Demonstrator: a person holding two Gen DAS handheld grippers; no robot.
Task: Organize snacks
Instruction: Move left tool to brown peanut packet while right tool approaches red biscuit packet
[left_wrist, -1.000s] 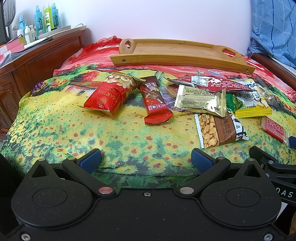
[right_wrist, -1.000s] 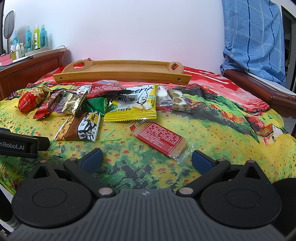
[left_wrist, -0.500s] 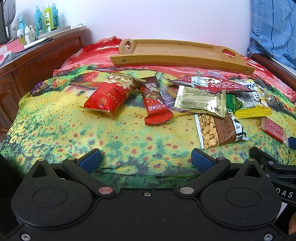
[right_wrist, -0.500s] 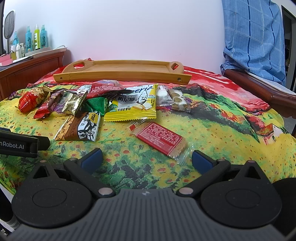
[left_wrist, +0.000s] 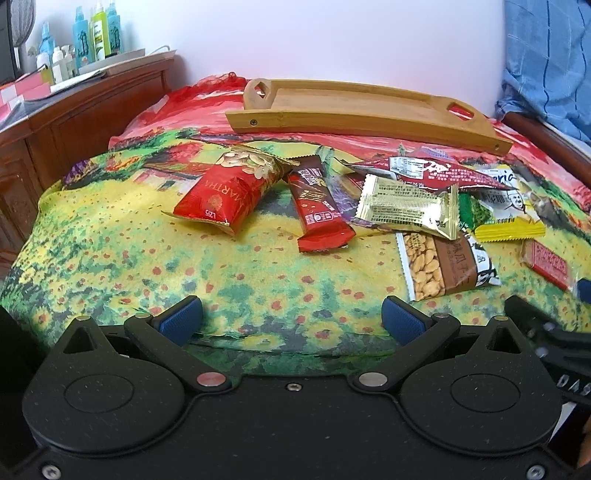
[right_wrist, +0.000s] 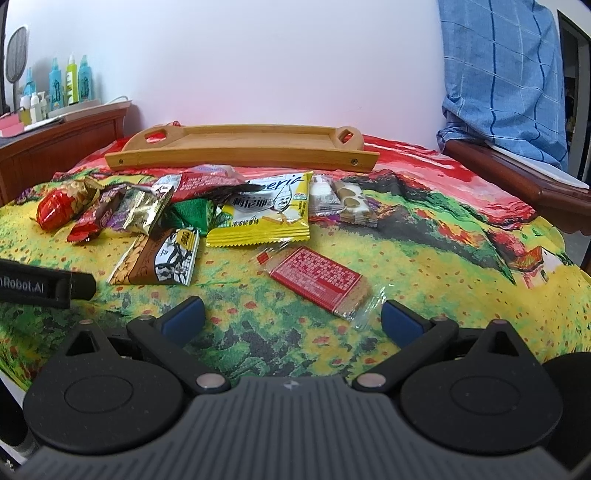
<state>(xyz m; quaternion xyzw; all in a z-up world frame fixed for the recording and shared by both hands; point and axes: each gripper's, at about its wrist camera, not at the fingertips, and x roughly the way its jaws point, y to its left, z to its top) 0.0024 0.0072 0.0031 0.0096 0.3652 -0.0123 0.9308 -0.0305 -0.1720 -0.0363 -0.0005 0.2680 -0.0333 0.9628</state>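
Note:
Several snack packs lie scattered on the flowered cloth. In the left wrist view I see a red seed bag (left_wrist: 229, 190), a dark red bar (left_wrist: 317, 210), a gold pack (left_wrist: 406, 208) and a peanut pack (left_wrist: 443, 264). An empty wooden tray (left_wrist: 365, 110) stands behind them. My left gripper (left_wrist: 291, 319) is open and empty, short of the snacks. In the right wrist view a red cracker pack (right_wrist: 319, 280) lies just ahead of my open, empty right gripper (right_wrist: 291, 319), with a yellow pack (right_wrist: 266, 214) and the tray (right_wrist: 240, 147) beyond.
A wooden dresser (left_wrist: 74, 122) with bottles (left_wrist: 96, 37) stands at the left. A blue checked cloth (right_wrist: 502, 74) hangs over a wooden rail (right_wrist: 517, 177) at the right. The left gripper's body (right_wrist: 44, 282) shows at the left of the right wrist view.

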